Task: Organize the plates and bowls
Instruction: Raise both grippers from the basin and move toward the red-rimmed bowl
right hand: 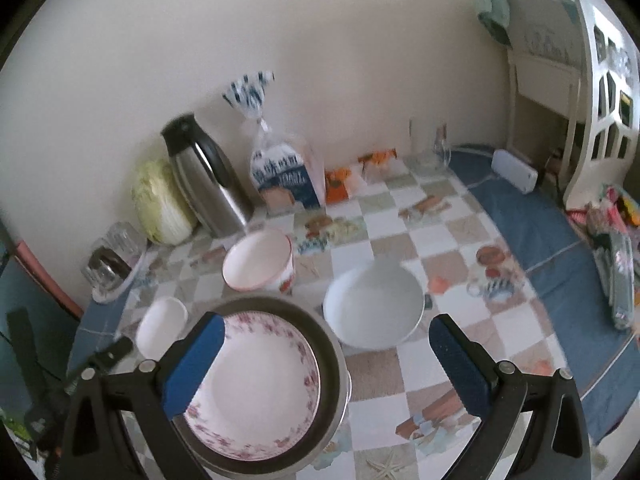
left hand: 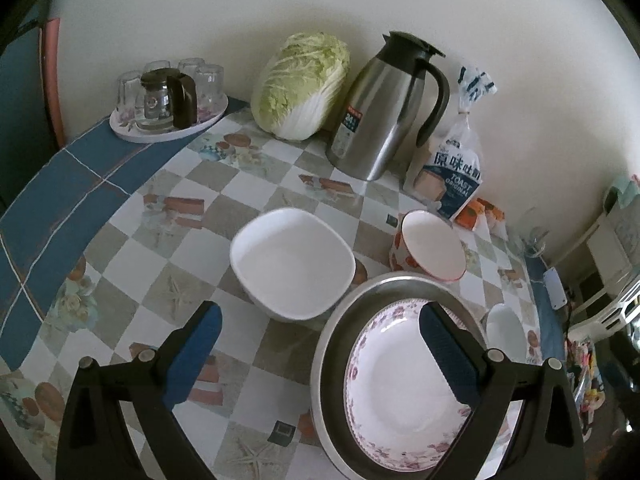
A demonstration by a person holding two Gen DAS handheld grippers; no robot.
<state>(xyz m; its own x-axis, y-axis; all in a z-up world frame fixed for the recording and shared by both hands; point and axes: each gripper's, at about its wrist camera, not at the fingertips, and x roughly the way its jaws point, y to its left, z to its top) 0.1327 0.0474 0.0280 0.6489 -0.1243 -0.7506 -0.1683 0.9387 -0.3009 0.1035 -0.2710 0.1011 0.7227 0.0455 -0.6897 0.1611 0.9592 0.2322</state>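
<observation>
A: The flowered plate [left hand: 400, 380] sits inside the steel pan [left hand: 332, 344]; the square white bowl [left hand: 292, 264] is just beside it, the red-patterned bowl [left hand: 430, 248] behind.

B: Left tongs [left hand: 320, 344] and right tongs [right hand: 326, 344] both gape, holding nothing.

A: Risk?

B: Glazed rims could slip; the pan's wall may block a finger.

A: Room?

B: Open counter [left hand: 160, 240] leftward; the round white bowl [right hand: 374, 306] nears the right edge.

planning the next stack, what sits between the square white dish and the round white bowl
The steel basin holding the floral plate, seen in the right wrist view, with the red-flowered bowl just behind.
</observation>
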